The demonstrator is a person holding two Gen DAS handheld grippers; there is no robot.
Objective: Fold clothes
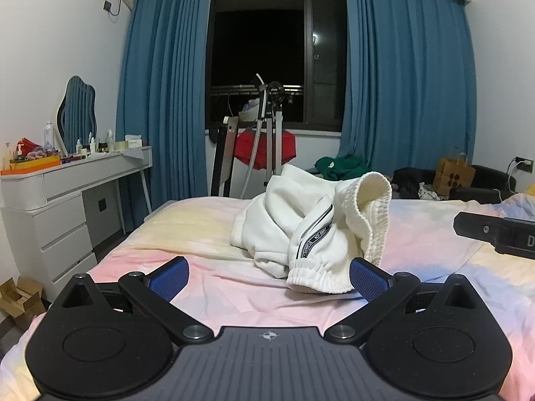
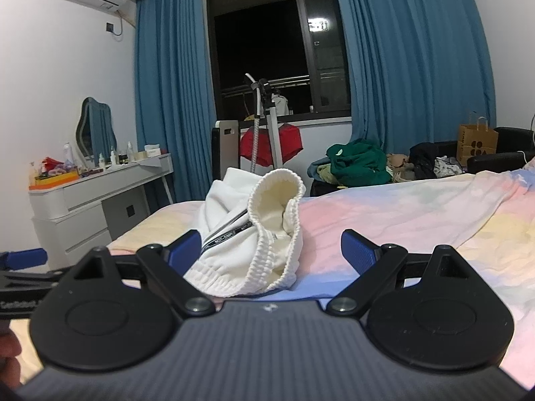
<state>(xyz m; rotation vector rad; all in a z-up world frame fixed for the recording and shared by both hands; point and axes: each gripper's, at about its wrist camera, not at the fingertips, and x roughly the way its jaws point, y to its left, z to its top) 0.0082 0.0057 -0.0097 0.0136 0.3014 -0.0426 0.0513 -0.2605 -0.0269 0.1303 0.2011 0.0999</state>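
On the bed (image 1: 207, 224), with its pastel pink, yellow and blue sheet, lies one pair of white sweatpants (image 1: 301, 227), thrown in a loose heap and not yet folded. The ribbed waistband (image 1: 374, 207) stands up open like a mouth, and an elastic cuff (image 1: 314, 275) hangs toward the near edge. A dark stripe with small letters runs down the leg.

The cloth looks thick and fleecy, so I judge it soft and light, with no stiffness; it will sag and bunch when lifted, but it should not slip much on the blue pads. The best places to take it are, I think, the two sides of the waistband, because the rib is firm and gives a clear edge.

The left tongs (image 1: 269, 279) are spread wide and grasp nothing; the cuff lies just before them, near the right pad. The right tongs (image 2: 271, 254) are also spread and empty, with the heap between and beyond the pads.

For containers, I see only a brown paper bag (image 2: 476, 145) standing far behind the bed; what is inside I cannot tell.
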